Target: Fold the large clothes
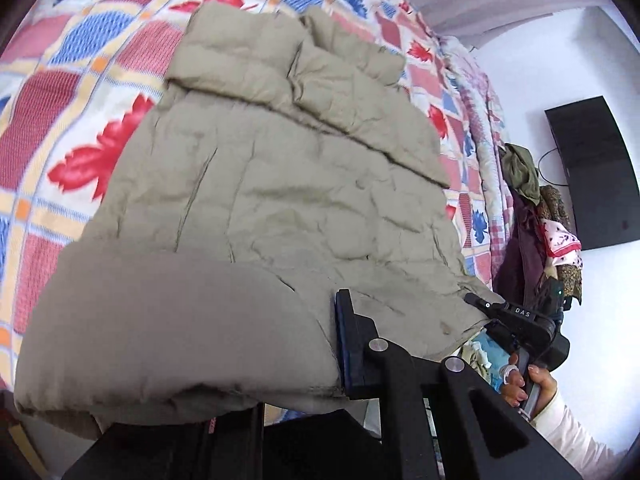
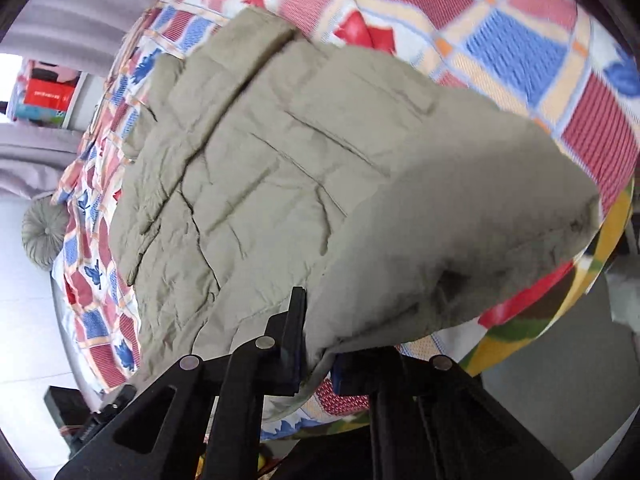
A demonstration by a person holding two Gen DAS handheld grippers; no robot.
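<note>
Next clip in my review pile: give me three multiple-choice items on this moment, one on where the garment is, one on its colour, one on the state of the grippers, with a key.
1. Where does the padded jacket lie?
A. on a patterned bedspread
B. on a bare wooden floor
C. on a hanger

2. What colour is the jacket?
A. navy
B. khaki-beige
C. red

3. How do the left gripper and the right gripper stand?
A. both wide open, clear of the cloth
B. only the left is shut
C. both shut on the jacket's near edge

Key: 1 A, leaf-and-check bedding shows around the jacket; 2 B, the quilted cloth is khaki-beige in both views; 3 C, each view shows cloth pinched between the fingers.
</note>
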